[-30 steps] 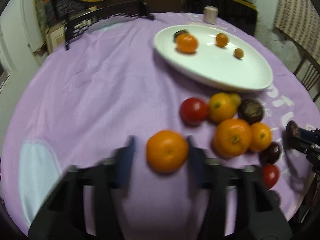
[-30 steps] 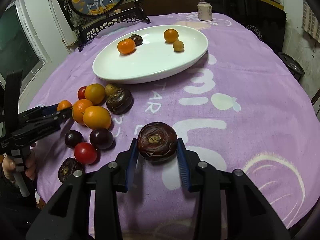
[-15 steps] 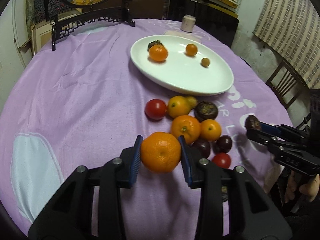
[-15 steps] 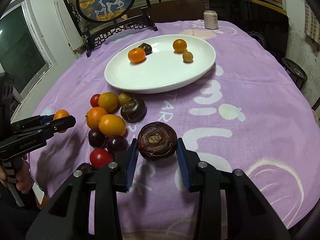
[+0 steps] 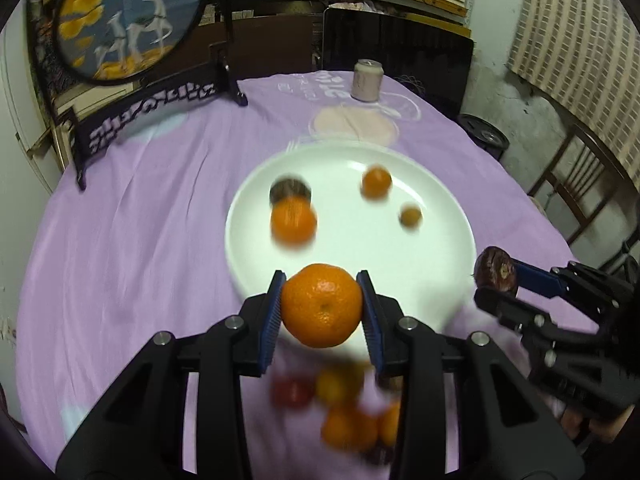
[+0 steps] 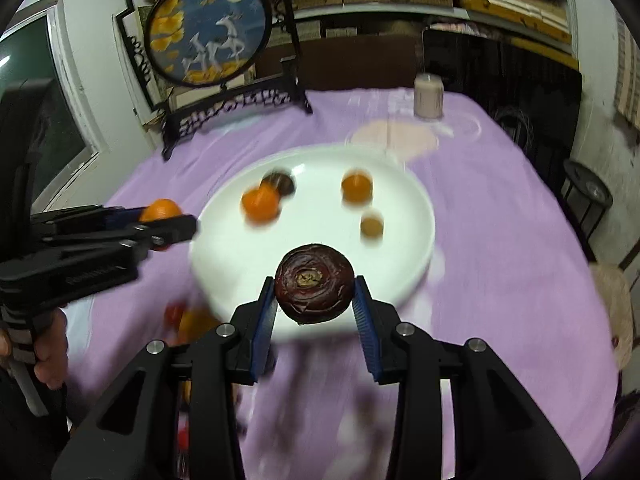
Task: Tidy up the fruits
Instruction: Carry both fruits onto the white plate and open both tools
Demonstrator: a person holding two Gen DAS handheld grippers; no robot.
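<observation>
left gripper (image 5: 322,312) clamps a round orange mandarin (image 5: 322,306) over the near rim of the oval white plate (image 5: 440,240). right gripper (image 6: 314,300) clamps a wrinkled dark purple fruit (image 6: 314,283), possibly passion fruit, above that rim.

Colours on the table: purple, white, orange, dark brown

Purple tablecloth (image 5: 132,240) is showing pale white motifs; plate (image 5: 440,248) is reading plain white; held mandarin (image 5: 322,306) is glowing orange; dark fruit (image 6: 314,284) is showing brown-maroon rings round a tan centre; gripper pads (image 5: 270,320) are showing blue; round screen (image 6: 206,30) is showing white deer on blue.
</observation>
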